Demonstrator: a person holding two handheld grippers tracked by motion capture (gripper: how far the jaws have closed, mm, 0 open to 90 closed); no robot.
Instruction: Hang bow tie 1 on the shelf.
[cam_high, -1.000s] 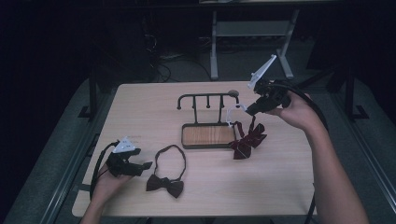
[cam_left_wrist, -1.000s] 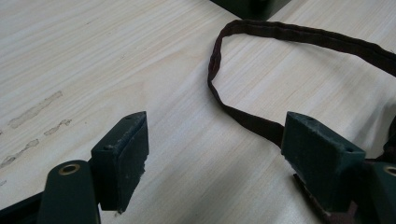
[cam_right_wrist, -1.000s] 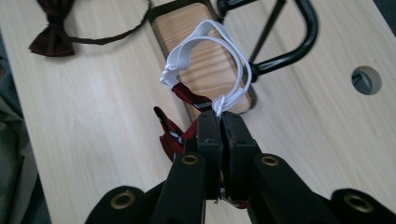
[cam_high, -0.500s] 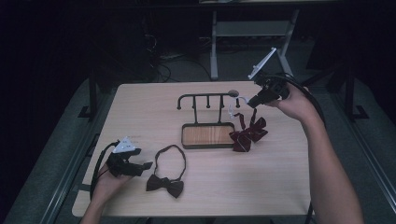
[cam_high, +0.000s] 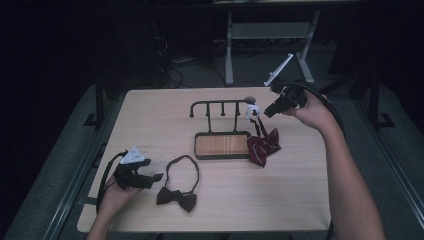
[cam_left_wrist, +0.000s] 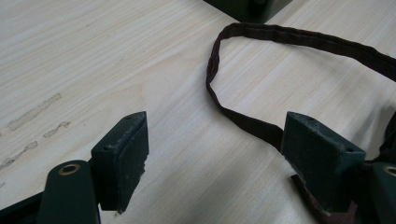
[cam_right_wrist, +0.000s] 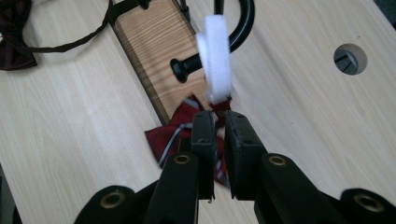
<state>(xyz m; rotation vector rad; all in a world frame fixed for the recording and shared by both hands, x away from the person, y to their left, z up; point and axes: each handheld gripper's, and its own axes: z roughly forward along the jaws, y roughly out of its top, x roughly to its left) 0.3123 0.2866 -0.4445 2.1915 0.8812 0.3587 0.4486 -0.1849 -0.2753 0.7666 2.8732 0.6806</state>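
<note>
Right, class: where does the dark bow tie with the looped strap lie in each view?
High view: dark bow tie on the table's near left, strap looping away from the person.
Left gripper view: its strap curves across the upper right, running past the right jaw.
Right gripper view: at the top left corner, strap trailing right.
Shared landmark: the rack's base.

This looks like a lab or recording room rather than a home. The pale wood-grain rectangular surface (cam_high: 150, 120) stands alone in a dark room on grey carpet. Beyond its far edge, loose black cables (cam_high: 175, 67) lie tangled on the floor beside the grey metal T-shaped leg frame (cam_high: 265, 35) of another desk. A round cable hole (cam_right_wrist: 350, 58) is cut into the surface near its far edge.
</note>
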